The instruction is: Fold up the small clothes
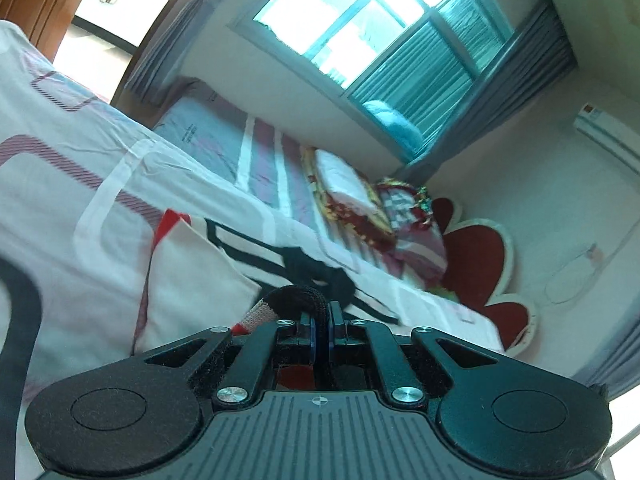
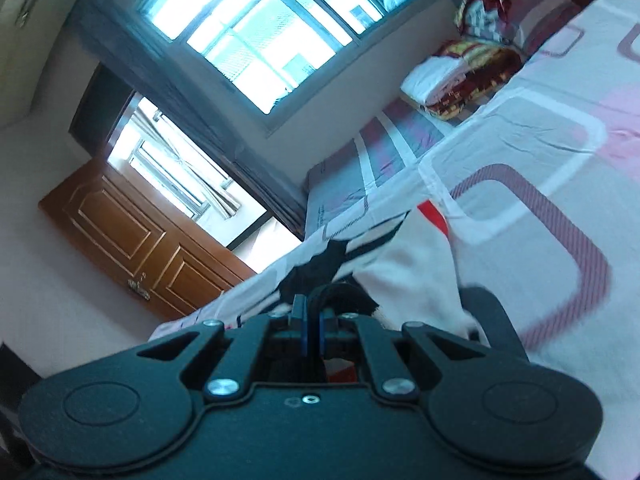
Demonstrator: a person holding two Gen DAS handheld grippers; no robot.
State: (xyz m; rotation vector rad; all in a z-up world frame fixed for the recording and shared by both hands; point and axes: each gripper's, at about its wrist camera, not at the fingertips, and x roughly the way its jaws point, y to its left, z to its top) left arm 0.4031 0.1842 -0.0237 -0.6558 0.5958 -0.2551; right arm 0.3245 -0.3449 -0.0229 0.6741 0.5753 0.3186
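both grippers (image 1: 323, 312) (image 2: 311, 312) pinch the garment (image 1: 200, 272); bed (image 1: 60, 152) beneath

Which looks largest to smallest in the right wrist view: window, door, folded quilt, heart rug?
1. Window, the largest.
2. Door, somewhat smaller.
3. Folded quilt, far smaller, though distance shrinks it.
The heart rug does not show in this view, so it cannot be ranked.
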